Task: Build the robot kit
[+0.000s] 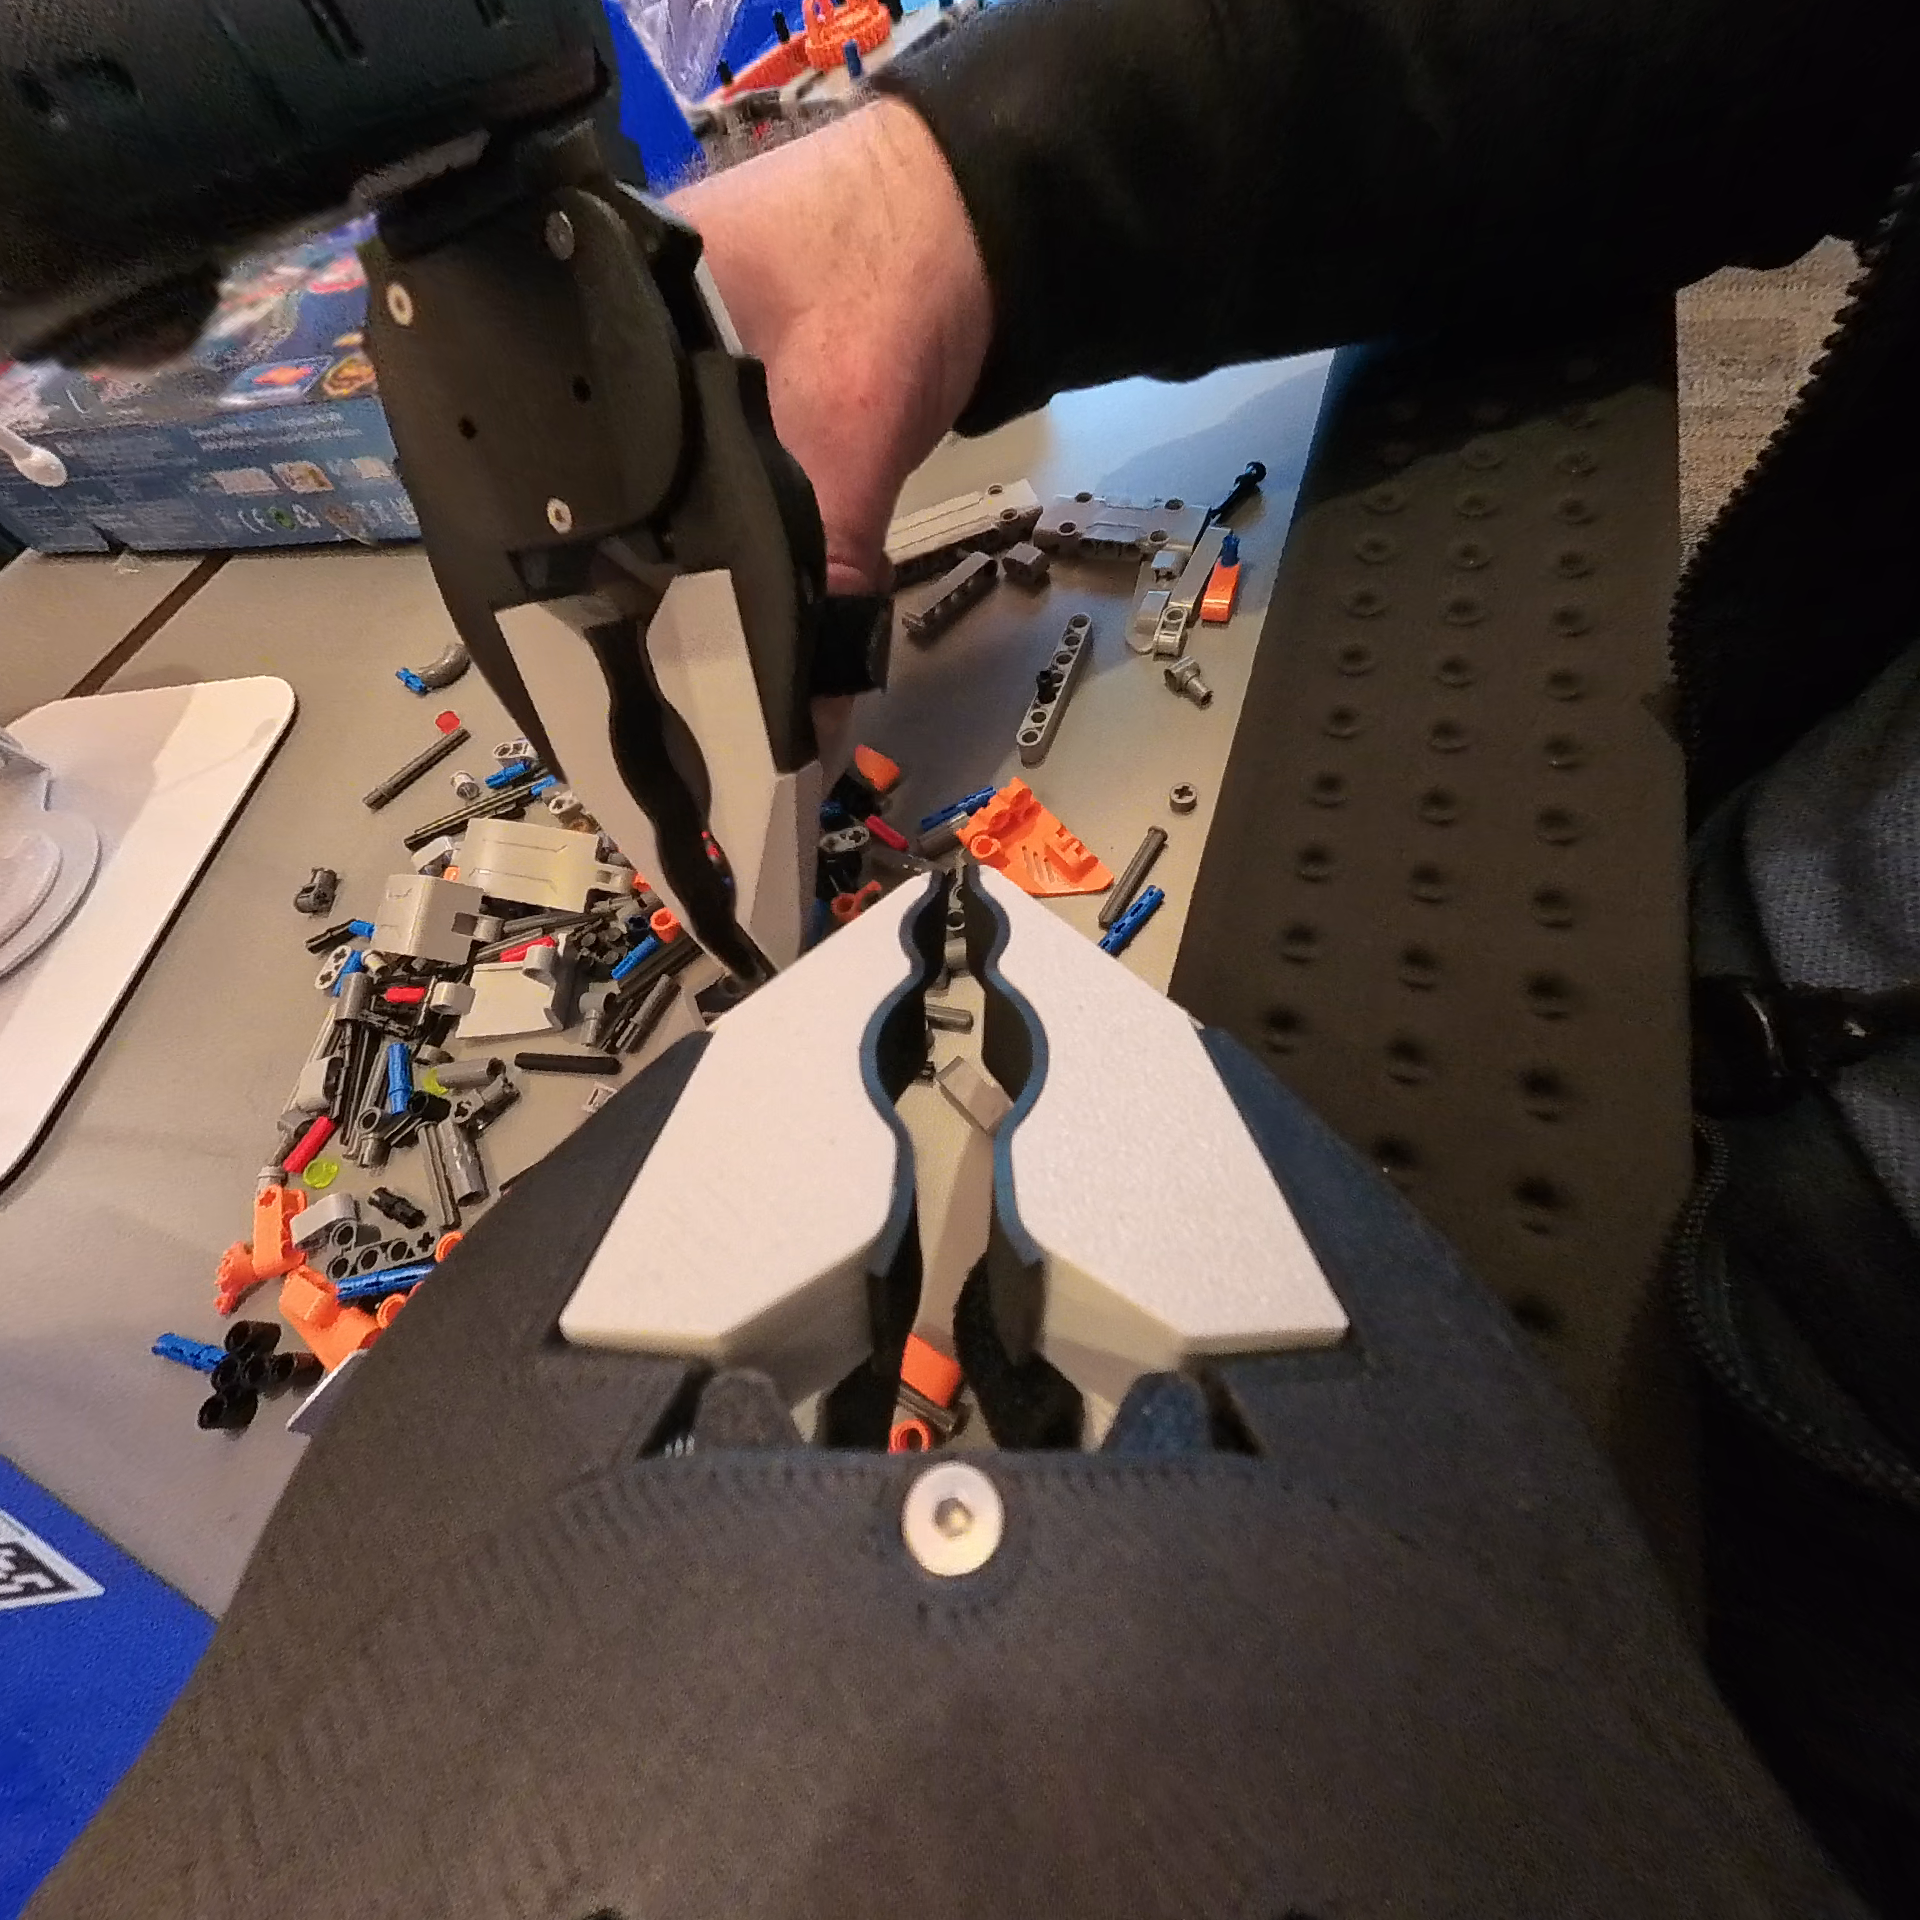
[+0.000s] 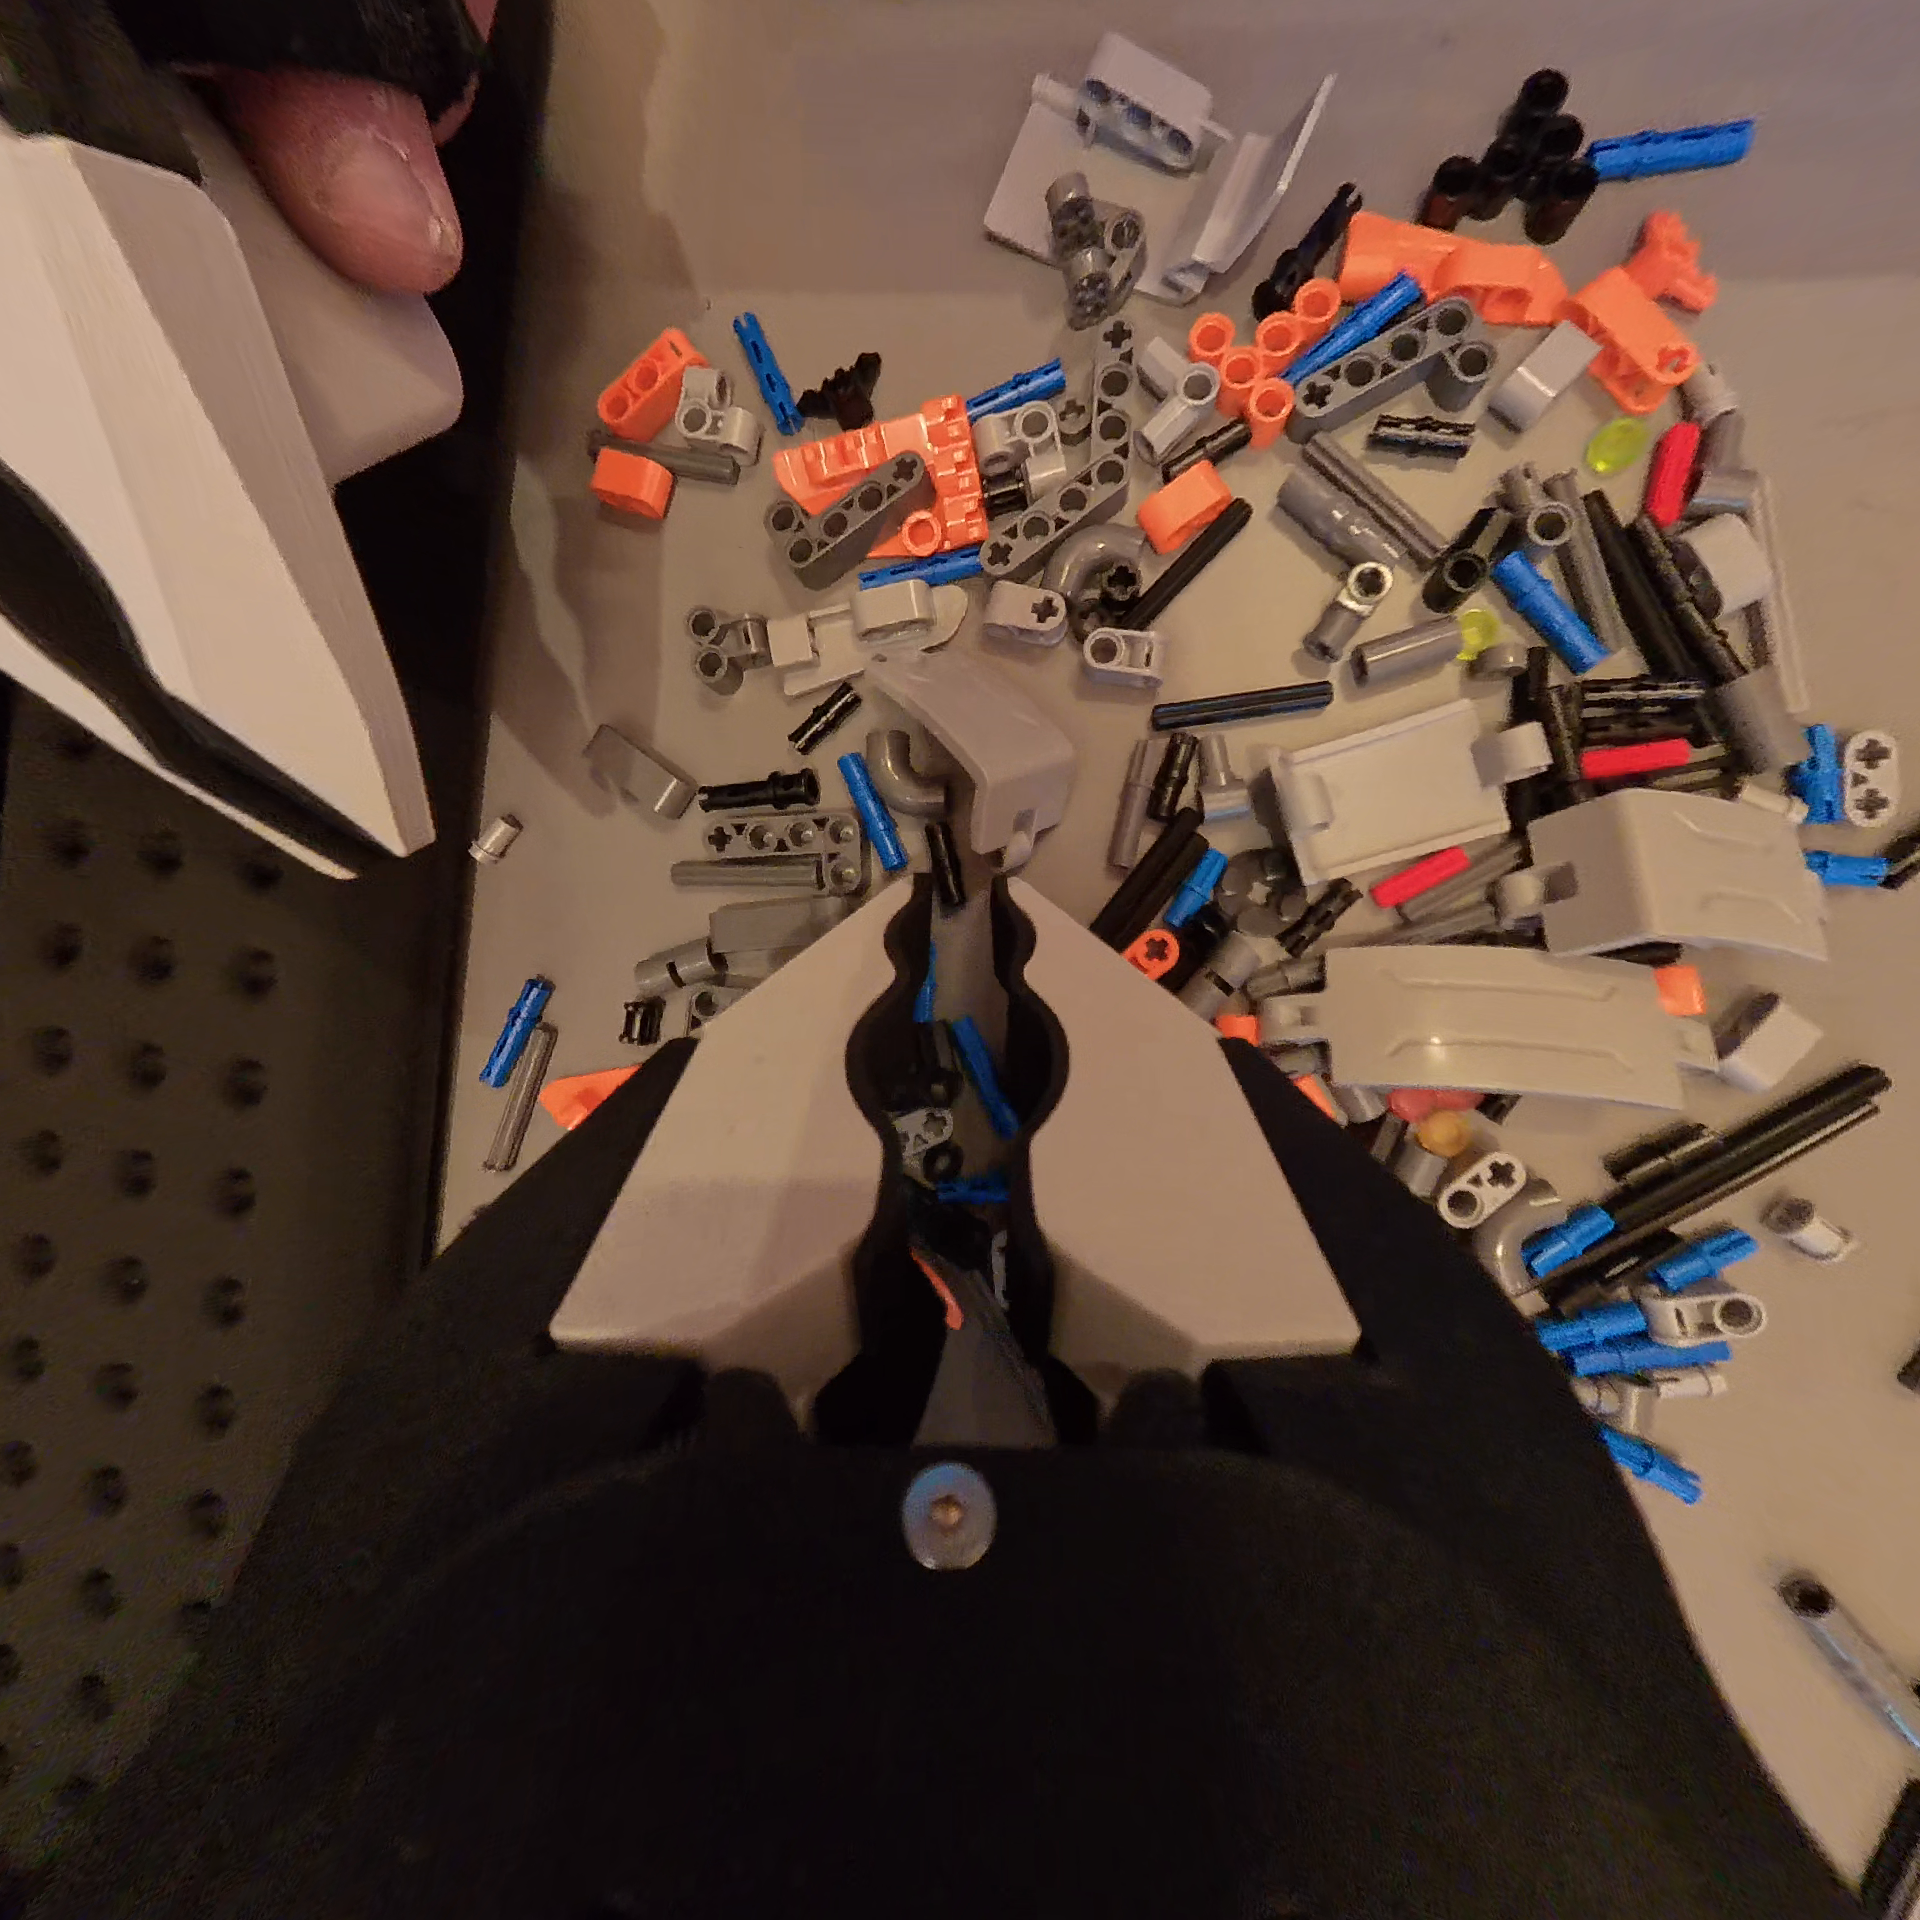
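A pile of small building pieces (image 2: 1195, 540) in grey, black, blue and orange lies on a grey table (image 2: 831, 156). My right gripper (image 2: 961, 883) points down into the pile, its jaws almost together on the lower edge of a grey curved panel (image 2: 987, 748). A small black pin (image 2: 943, 860) sits at its tips. In the left wrist view the right gripper (image 1: 764, 961) reaches down from the upper left, held by a hand (image 1: 852, 343). My left gripper (image 1: 951, 883) is shut and hovers near the table's edge. One of its fingers (image 2: 260, 582) shows in the right wrist view.
A black perforated mat (image 1: 1455, 831) borders the table on the right. A blue box (image 1: 197, 457) stands at the back left and a white board (image 1: 156, 790) lies on the left. An orange panel (image 1: 1029, 842) and grey beams (image 1: 1060, 520) lie apart from the pile. My hands' fingertips stand some 9 cm from each other.
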`<state>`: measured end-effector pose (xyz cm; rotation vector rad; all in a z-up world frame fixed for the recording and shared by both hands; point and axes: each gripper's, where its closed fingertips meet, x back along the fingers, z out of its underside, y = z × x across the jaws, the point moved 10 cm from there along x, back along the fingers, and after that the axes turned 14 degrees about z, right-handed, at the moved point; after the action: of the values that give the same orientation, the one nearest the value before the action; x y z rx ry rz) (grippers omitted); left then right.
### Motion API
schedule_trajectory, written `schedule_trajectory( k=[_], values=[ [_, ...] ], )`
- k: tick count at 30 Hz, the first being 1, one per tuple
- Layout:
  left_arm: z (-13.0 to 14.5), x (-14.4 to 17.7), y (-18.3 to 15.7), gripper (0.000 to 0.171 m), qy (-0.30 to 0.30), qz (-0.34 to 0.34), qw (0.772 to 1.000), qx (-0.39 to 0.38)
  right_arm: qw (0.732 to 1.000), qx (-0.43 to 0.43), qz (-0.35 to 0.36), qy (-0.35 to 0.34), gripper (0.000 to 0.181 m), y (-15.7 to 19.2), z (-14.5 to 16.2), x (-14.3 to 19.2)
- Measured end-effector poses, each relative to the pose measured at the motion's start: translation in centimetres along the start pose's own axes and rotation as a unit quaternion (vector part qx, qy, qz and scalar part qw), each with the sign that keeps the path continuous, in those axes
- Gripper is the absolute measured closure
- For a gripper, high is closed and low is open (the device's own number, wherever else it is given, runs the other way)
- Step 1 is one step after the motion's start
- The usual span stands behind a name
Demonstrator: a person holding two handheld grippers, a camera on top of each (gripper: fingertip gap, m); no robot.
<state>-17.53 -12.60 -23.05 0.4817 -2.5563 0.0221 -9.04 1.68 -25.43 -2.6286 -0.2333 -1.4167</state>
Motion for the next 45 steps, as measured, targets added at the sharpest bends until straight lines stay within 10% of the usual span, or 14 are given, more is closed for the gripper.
schedule_trajectory(
  k=[19,36,45],
  values=[
    [-2.3,-1.7,0.3,0.144,0.039,-0.093,0.993,-0.055,0.988,-0.096,-0.071,-0.096,0.179,3.4,2.1,8.7],
    [-4.5,-4.8,-2.0,0.165,0.08,-0.11,0.977,-0.162,0.977,-0.149,-0.113,-0.1,0.179,4.4,3.6,9.7],
    [-4.9,-3.4,-1.3,0.17,0.041,-0.149,0.979,-0.135,0.956,-0.181,-0.094,-0.211,0.174,4.2,3.2,10.4]
  ],
)
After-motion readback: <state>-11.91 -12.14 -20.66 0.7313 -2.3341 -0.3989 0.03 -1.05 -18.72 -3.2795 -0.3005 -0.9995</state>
